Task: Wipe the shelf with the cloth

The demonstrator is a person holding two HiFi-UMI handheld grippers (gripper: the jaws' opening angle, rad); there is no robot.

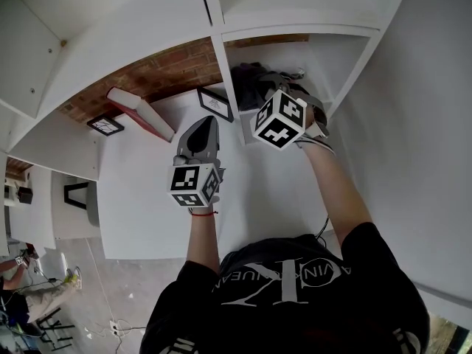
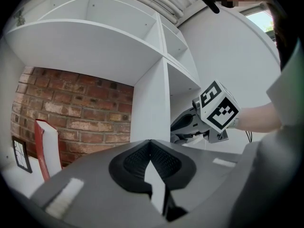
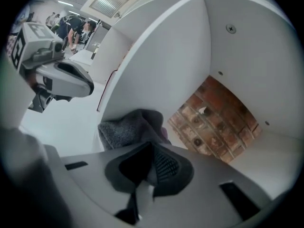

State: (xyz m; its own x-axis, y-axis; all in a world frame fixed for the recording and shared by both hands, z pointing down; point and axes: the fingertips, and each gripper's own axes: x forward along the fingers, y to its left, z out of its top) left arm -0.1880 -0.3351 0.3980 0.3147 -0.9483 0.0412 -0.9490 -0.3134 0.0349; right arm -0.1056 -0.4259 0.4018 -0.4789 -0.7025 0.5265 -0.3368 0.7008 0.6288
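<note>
Nearest the camera, the left gripper (image 2: 150, 144) is held level in front of the upright divider (image 1: 229, 98). Its jaws are pressed together with nothing between them, so it takes no part in the work at this moment.

Just beyond it, the right gripper (image 3: 151, 146) reaches into the right-hand of the 2 compartments, angled downward. Its jaws are also pressed together, and they appear to pinch a fold of the grey cloth (image 3: 128, 127). The cloth rises in a bunched heap straight off the jaw tips, close against the divider's right face.

Below and around the cloth, the white shelf (image 1: 273, 183) shows no streak, damp patch or dirt, so nothing indicates how much has been wiped.

My reading is that the task is at its start. The cloth is in the grip but is crumpled and not laid flat, and the whole board of this compartment remains to be swept.

Farther left, the other compartment holds a red-and-white book (image 1: 136, 109) leaning over, a dark picture frame (image 1: 215, 103) beside the divider and a smaller frame (image 1: 105, 125). Wiping there would mean working round these 3 things.

The brick wall (image 1: 169, 68) closes the back.
</note>
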